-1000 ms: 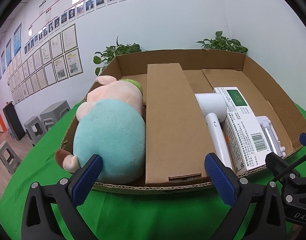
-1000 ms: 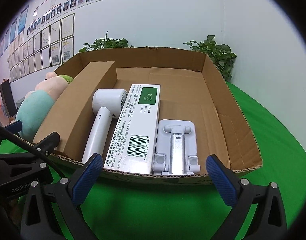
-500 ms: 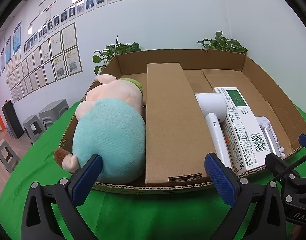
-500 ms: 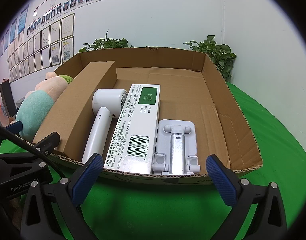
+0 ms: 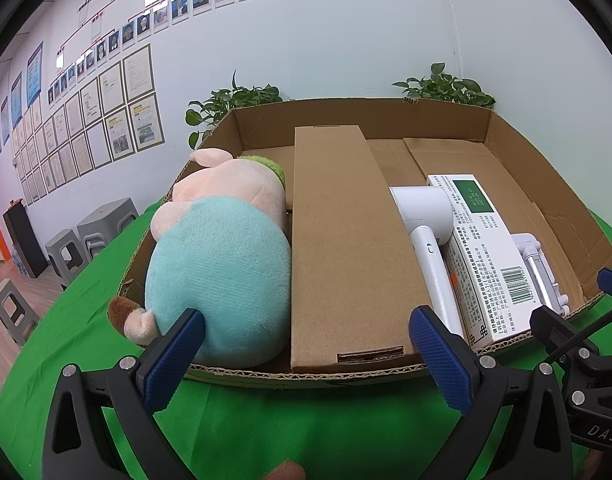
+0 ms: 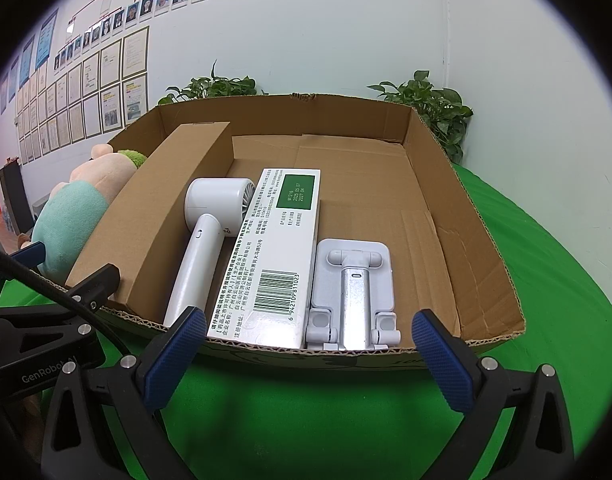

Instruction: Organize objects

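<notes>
Both our claws, left claw [image 5: 306,354] and right claw [image 6: 306,354], hang spread and empty. The plush toy [image 5: 222,276] at 10 o'clock probably squashes softly; we would pinch its belly.

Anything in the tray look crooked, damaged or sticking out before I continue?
Mostly tidy: the brown box, hair dryer, white carton and phone stand lie side by side. Only the plush toy stands out: it bulges above the cardboard tray, and one foot pokes over the near left corner.
</notes>
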